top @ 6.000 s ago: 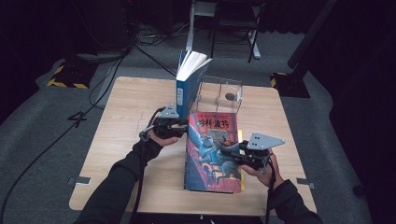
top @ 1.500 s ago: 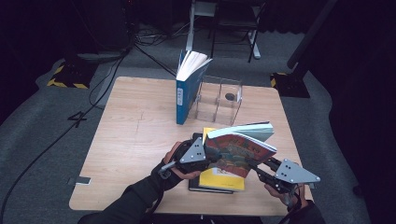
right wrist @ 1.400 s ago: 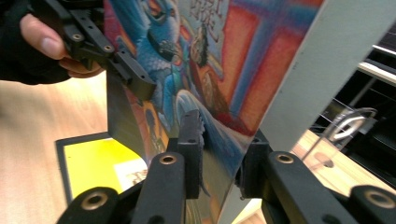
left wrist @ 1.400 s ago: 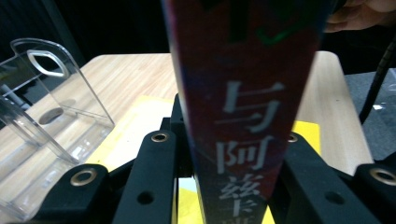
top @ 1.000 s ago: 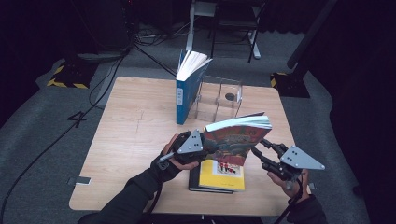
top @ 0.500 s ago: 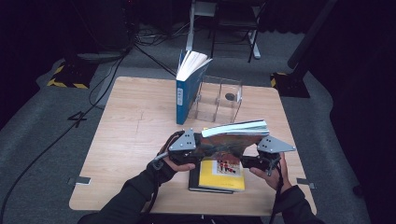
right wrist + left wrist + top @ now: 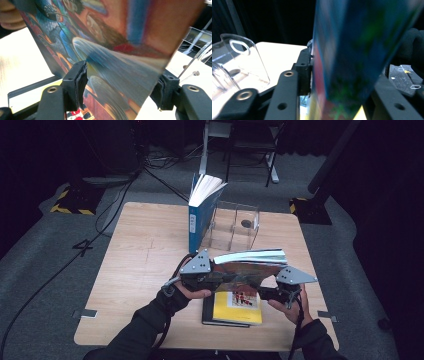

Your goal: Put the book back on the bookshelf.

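A thick book with a colourful painted cover [image 7: 247, 270] hangs level above the table, page edges up. My left gripper [image 7: 212, 279] is shut on its left end. In the left gripper view the book [image 7: 352, 45] sits between my jaws [image 7: 342, 80], which have just been opening a little. My right gripper [image 7: 270, 290] grips the right end. In the right gripper view both pads touch the cover [image 7: 112, 42] at the jaws [image 7: 120, 90], which have just widened and then been closing onto it. A yellow book [image 7: 237, 302] lies flat underneath.
A blue book [image 7: 199, 217] stands upright, leaning on a clear acrylic stand [image 7: 235, 222] at the back of the wooden table [image 7: 135, 255]. The stand also appears in the left gripper view [image 7: 242, 62]. Dark floor and cables surround the table.
The colourful book has gone from tilted to level and risen slightly. My right gripper, apart from it to the right a second ago, has moved in onto its right end.
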`<state>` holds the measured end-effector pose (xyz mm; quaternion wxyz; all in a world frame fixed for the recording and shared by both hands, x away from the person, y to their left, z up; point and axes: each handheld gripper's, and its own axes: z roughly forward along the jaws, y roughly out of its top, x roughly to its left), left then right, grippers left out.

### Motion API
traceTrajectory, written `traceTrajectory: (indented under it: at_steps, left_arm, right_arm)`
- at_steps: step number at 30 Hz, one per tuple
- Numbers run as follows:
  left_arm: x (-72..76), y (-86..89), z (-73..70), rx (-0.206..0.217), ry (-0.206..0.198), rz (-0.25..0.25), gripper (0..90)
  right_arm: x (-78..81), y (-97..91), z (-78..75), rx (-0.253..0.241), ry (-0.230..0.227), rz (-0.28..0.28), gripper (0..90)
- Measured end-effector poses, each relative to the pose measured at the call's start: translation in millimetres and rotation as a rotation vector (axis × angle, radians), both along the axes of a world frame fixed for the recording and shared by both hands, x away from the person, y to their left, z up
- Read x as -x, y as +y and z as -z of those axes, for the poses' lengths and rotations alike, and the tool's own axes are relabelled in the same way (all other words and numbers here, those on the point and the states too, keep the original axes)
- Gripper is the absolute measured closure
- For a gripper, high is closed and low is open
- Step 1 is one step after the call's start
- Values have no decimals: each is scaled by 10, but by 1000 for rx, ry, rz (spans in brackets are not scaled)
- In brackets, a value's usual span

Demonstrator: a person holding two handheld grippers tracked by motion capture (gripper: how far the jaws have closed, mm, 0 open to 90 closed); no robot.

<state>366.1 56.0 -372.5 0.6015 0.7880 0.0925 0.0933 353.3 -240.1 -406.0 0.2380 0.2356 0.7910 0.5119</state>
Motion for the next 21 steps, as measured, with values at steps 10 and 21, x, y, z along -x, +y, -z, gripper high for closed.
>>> traceTrajectory:
  at_steps: [10,21]
  left_arm:
    - [-14,-55,-215,-3,-33,-23,611]
    - [-14,-112,-348,-4,-55,-32,535]
  right_arm:
    - [-2,19,3,5,0,1,372]
    - [11,31,2,5,15,6,371]
